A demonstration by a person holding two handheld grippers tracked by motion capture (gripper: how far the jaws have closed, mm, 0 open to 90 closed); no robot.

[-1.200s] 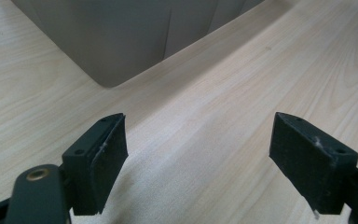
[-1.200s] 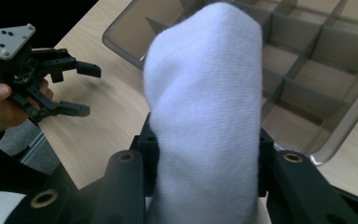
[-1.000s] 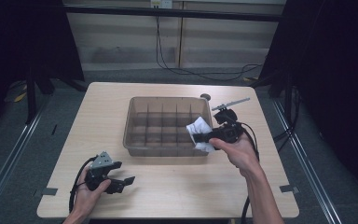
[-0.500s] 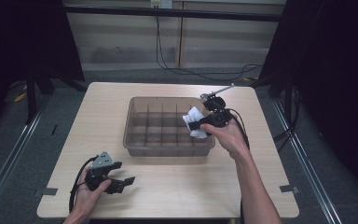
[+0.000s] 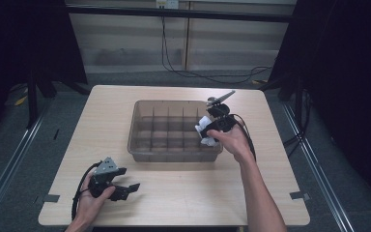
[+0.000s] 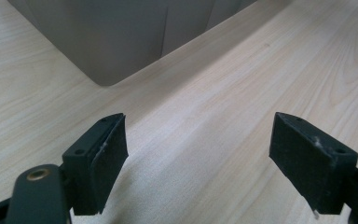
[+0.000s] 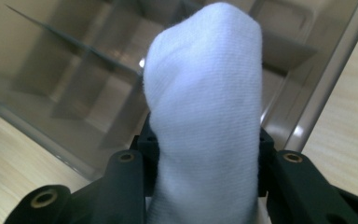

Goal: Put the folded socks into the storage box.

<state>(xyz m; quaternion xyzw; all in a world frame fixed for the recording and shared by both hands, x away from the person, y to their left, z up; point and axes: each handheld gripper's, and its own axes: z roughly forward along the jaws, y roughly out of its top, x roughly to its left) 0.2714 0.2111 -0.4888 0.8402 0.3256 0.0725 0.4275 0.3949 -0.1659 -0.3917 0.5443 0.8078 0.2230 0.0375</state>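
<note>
— so where's the white sock (image 7: 205,112)?
— clamped in the right gripper (image 5: 211,129), over the divided bin's (image 5: 140,145) right-end compartments, its length running away from the jaws; left gripper (image 6: 200,154) gapes, well apart.

The left gripper (image 6: 198,158) hangs low over the bare wooden table (image 6: 242,88) with its black jaws wide apart, a corner of the grey bin (image 6: 116,37) beyond.

black gripper (image 5: 125,189), grey plate, trailing cable
</note>
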